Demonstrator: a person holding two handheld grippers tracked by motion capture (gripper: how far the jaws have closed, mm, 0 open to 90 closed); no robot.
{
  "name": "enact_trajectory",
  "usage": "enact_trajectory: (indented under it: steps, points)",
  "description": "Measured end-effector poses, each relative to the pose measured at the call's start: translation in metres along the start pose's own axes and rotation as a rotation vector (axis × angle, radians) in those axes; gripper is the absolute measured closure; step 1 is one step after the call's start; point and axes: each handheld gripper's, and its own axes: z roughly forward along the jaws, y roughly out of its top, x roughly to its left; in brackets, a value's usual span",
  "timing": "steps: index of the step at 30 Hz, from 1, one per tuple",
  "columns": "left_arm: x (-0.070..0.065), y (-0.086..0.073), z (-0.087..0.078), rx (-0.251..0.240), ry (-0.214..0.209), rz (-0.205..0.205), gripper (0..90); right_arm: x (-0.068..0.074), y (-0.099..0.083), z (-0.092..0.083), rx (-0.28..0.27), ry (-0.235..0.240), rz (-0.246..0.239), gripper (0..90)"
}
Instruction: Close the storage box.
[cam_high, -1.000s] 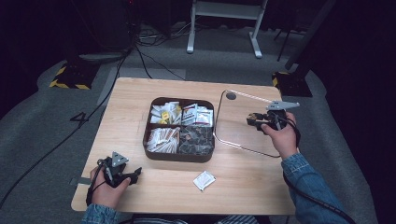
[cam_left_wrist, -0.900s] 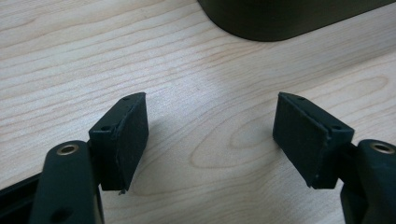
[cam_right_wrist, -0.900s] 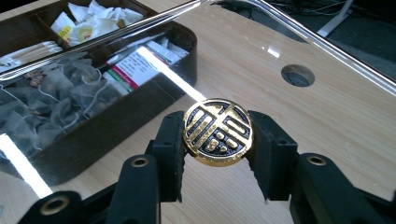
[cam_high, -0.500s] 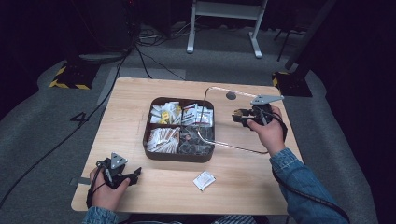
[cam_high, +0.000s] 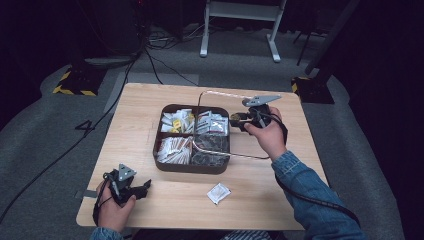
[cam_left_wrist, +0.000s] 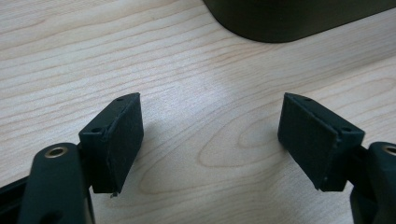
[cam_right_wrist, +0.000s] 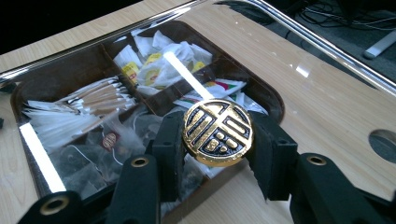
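Right gripper (cam_right_wrist: 217, 154) is clamping the clear lid's gold knob (cam_right_wrist: 217, 132) above the compartment tray (cam_high: 165, 165); left gripper (cam_left_wrist: 210, 140), jaws just opening, is gaping empty over the table (cam_left_wrist: 196, 70).

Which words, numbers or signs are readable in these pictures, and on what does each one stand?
"4": white number on the grey floor, left of the table.
Gold knob in the right gripper: an ornamental emblem, no legible letters.
Packets in the box and loose packet: print too small to read.

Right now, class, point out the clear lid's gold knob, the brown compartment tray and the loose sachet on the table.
gold knob (cam_right_wrist: 217, 132), right gripper view, embossed top face.
brown compartment tray (cam_high: 186, 168), high view, near rim.
loose sachet (cam_high: 218, 193), high view, its middle.
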Motion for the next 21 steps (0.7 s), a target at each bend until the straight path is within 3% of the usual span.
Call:
enact_trajectory:
  steps: [21]
  points:
    - [0.001, 0.001, 0.002, 0.01, -0.015, 0.017, 17.8, 0.026, 0.033, 0.045, -0.001, 0.02, -0.001, 58.4]
